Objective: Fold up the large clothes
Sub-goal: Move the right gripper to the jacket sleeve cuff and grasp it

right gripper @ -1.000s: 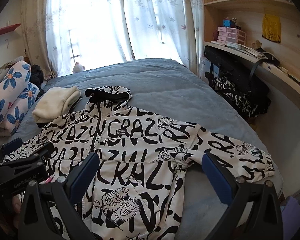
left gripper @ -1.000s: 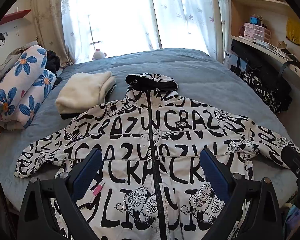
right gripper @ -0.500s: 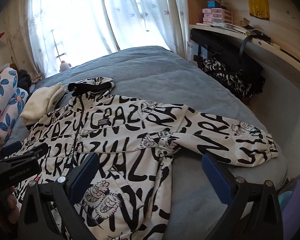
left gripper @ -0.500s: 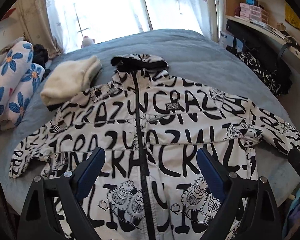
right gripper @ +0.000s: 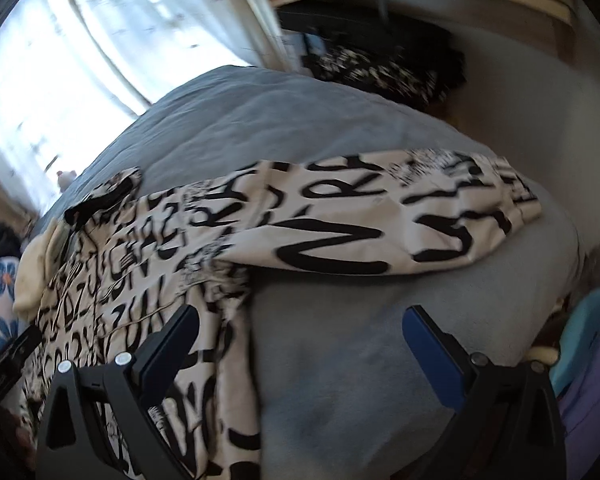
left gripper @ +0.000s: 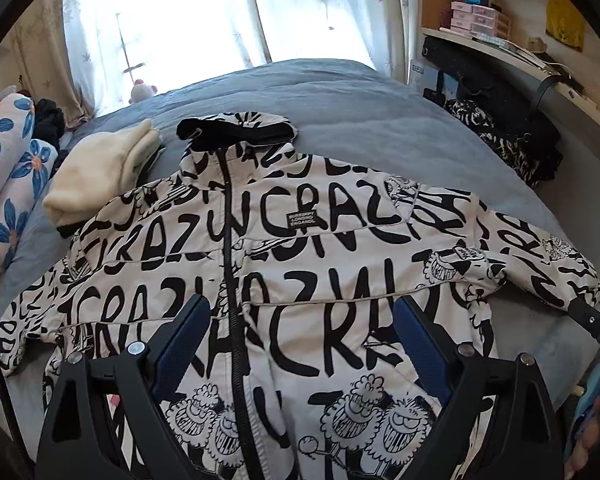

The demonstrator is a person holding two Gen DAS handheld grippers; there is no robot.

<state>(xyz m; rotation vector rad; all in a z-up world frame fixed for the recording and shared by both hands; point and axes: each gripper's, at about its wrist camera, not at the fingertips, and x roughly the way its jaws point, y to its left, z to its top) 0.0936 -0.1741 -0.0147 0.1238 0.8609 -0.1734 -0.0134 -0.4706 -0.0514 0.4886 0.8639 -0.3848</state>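
Note:
A white hooded jacket (left gripper: 300, 264) covered in black lettering lies front up and zipped on the grey-blue bed (left gripper: 340, 92), sleeves spread to both sides. My left gripper (left gripper: 300, 320) hovers above the jacket's lower front, open, with nothing between its blue pads. In the blurred right wrist view the jacket (right gripper: 132, 264) lies at left and its right sleeve (right gripper: 380, 220) stretches across the bed (right gripper: 340, 360). My right gripper (right gripper: 300, 328) stands open over the bare bedding just below that sleeve, empty. The right gripper's black tip (left gripper: 592, 320) shows at the right edge of the left wrist view.
A folded cream garment (left gripper: 100, 176) lies beside the hood at left. Floral rolled bedding (left gripper: 8, 184) sits at the far left. A dark bag and patterned cloth (left gripper: 500, 128) hang by the shelf on the right. Curtained window (left gripper: 180, 20) behind the bed.
Both grippers have sunk closer to the jacket. The right one has rolled and swung rightward, from over the jacket's body to over the bedding under the right sleeve.

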